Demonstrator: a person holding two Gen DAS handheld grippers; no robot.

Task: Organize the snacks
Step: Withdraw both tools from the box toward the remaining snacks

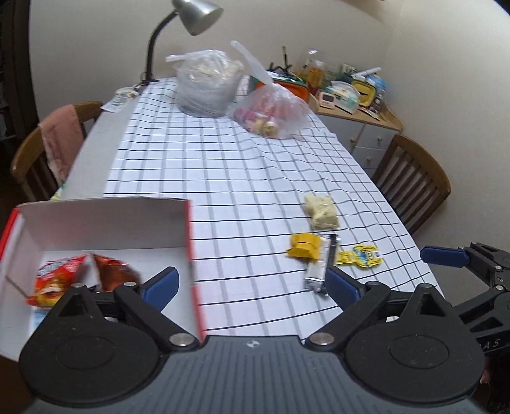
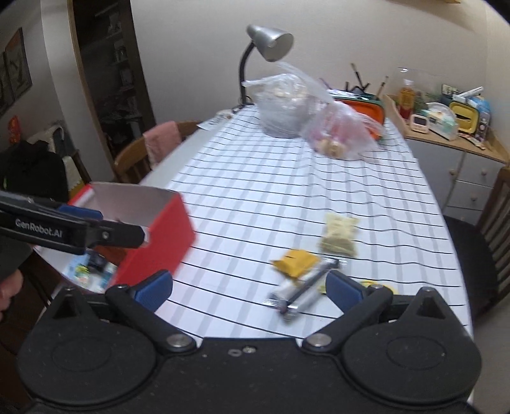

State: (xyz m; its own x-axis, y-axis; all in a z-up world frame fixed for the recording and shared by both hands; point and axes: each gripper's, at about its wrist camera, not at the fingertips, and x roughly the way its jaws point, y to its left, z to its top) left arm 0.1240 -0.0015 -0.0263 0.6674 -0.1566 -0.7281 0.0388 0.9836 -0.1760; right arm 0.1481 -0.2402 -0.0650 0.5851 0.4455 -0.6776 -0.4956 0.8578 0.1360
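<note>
Over at the tabletop's left edge sits a red box (image 1: 105, 223) with a white inside, open on top, and a red and orange snack bag (image 1: 79, 274) lies on its floor. The left gripper (image 1: 251, 283) hovers with its jaws wide apart and empty; its left finger (image 1: 161, 281) is above the box floor just inside the box's right wall, so that wall stands between the two fingers.

Further right, on the checked tablecloth (image 1: 223, 178), four loose snacks cluster toward the near right corner. A yellow packet (image 1: 304, 245) lies flat, touching a silver and white bar wrapper (image 1: 320, 264) whose long axis runs from the near edge away, tilted slightly right at the far end. The bar's near end lies just beside the left gripper's right finger (image 1: 342, 285). A beige pouch (image 1: 320, 211) sits just beyond them, apart, and a flat yellow sachet (image 1: 361, 256) lies at the bar's right.

The right gripper (image 2: 248, 288) is also open and holds nothing. In its view the bar (image 2: 301, 291) runs diagonally, near end left, between the fingers and closer to the right one; the yellow packet (image 2: 295, 261) overlaps its far part.

Two clear plastic bags (image 1: 242, 95) and a desk lamp (image 1: 178, 28) stand at the far edge, well apart from the snacks.
</note>
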